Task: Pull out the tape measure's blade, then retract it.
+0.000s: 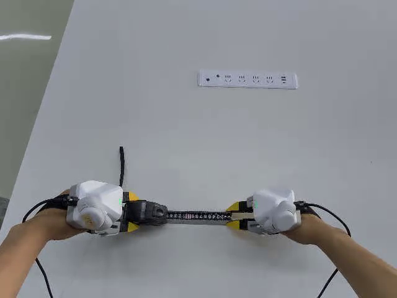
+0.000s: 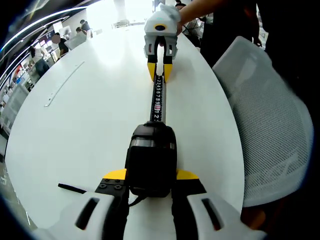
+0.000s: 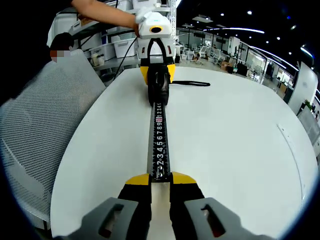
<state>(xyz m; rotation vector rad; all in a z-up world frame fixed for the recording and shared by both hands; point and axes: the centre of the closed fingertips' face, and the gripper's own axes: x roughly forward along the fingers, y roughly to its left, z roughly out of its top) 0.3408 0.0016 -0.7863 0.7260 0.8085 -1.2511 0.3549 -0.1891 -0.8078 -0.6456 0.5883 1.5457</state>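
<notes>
Holding the black tape measure (image 1: 149, 212) by its case, the left tool (image 1: 131, 212) lies at the near left of the white bench (image 1: 186, 136); its jaws are closed narrow on the sides of the case; in the left gripper view the case sits between the yellow jaw tips, with its mouth facing away from the tool. From that mouth the blade (image 1: 197, 216) runs straight to the right, low along the bench, to the right tool (image 1: 234, 215); that tool's jaws are closed narrow on the blade's far end, pinching it between the yellow tips. The two tools face each other, well apart, with the blade between them.

Count: one tape measure; one blade; two tools. Behind the left tool one thin black strap (image 1: 121, 166) lies on the bench; farther back, right of centre, lies one white power strip (image 1: 247, 79) with a row of sockets; one grey mesh chair (image 2: 270, 125) stands at the bench edge.

Legible writing: in the right gripper view the blade carries light numerals on black, 1 to 9, then a red mark, then 1 to 4 toward the case; any lettering on the case is too small to read.
</notes>
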